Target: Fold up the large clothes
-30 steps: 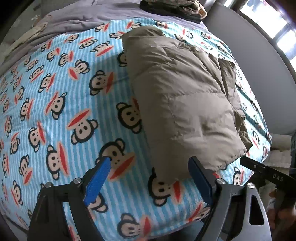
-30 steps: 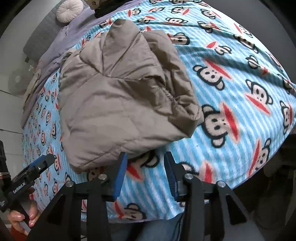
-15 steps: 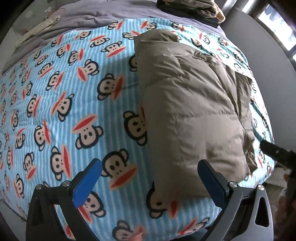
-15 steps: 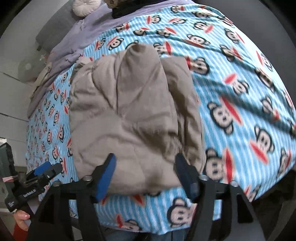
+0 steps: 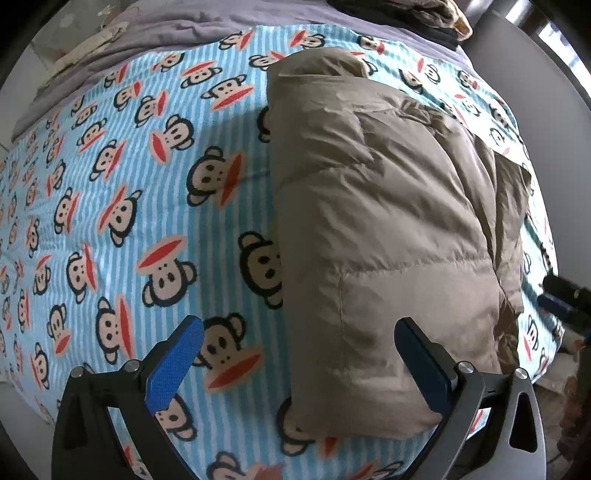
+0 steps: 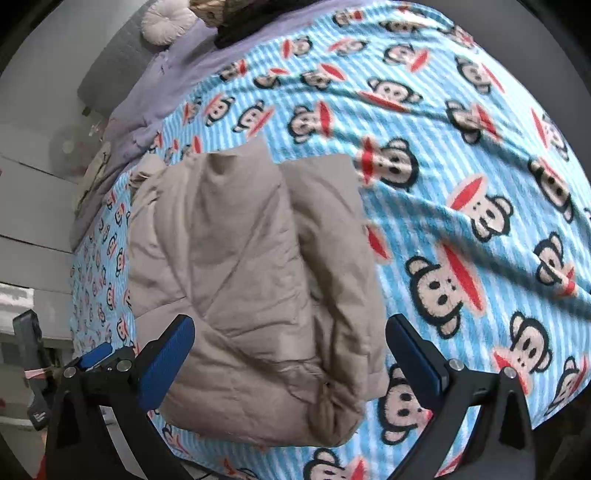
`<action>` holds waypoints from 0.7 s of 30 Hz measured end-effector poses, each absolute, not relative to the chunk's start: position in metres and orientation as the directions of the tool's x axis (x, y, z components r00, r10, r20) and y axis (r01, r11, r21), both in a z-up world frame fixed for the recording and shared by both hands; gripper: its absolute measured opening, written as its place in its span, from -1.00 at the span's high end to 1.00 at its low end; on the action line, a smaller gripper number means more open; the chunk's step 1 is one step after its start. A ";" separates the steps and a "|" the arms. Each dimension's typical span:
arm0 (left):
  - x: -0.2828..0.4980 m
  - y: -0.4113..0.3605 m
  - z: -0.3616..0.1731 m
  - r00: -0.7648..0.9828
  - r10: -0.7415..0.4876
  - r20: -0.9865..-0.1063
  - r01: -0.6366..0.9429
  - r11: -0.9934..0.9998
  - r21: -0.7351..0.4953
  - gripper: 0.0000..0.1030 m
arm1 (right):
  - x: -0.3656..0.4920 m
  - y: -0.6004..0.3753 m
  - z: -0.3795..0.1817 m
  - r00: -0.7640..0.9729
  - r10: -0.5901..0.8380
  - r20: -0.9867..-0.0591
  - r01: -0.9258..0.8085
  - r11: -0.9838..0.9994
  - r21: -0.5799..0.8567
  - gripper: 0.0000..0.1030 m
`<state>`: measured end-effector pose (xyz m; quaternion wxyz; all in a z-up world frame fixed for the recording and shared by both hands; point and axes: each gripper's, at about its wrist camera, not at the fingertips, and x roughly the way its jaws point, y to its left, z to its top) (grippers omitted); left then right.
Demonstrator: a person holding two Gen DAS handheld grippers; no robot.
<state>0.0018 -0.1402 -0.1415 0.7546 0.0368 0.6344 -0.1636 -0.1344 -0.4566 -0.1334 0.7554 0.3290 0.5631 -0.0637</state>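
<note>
A folded beige puffer jacket (image 5: 376, 229) lies on the blue striped monkey-print blanket (image 5: 110, 206). My left gripper (image 5: 299, 354) hovers open above the jacket's near left corner, its right pad over the fabric and its left pad over the blanket, nothing pinched. In the right wrist view the same jacket (image 6: 251, 266) fills the lower middle. My right gripper (image 6: 288, 354) straddles the jacket's near end with its jaws still opening wide, the pads clear of the cloth. The other gripper's tip (image 6: 96, 354) shows at the left edge there.
A purple sheet (image 5: 177, 33) covers the far end of the bed, with dark and patterned clothes (image 5: 424, 14) piled on it. A round cushion (image 6: 166, 18) lies by the grey headboard. The bed's near edge drops off just below both grippers.
The right gripper opened from nearly shut to wide and moved left over the jacket's near end. The left gripper shifted toward the jacket, whose corner now lies under its right pad.
</note>
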 end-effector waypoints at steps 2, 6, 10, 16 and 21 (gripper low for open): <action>0.007 -0.139 -0.146 0.123 -0.208 -0.970 0.275 0.947 -0.168 -1.00 | -0.135 -0.465 -0.142 0.339 0.316 -0.886 0.478 0.753 0.452 -0.99; 0.014 -0.140 -0.155 0.060 -0.265 -0.962 0.256 0.936 -0.242 -1.00 | -0.137 -0.480 -0.157 0.321 0.363 -0.875 0.507 0.715 0.482 -0.99; 0.016 -0.145 -0.157 0.049 -0.308 -0.950 0.263 0.922 -0.285 -1.00 | -0.135 -0.486 -0.170 0.312 0.398 -0.863 0.511 0.695 0.505 -0.99; 0.038 -0.133 -0.170 -0.021 -0.475 -0.880 0.196 0.861 -0.469 -1.00 | -0.124 -0.494 -0.185 0.302 0.447 -0.842 0.486 0.688 0.539 -0.99; 0.056 -0.125 -0.178 -0.052 -0.567 -0.822 0.176 0.805 -0.566 -1.00 | -0.112 -0.494 -0.186 0.306 0.479 -0.823 0.418 0.709 0.568 -0.99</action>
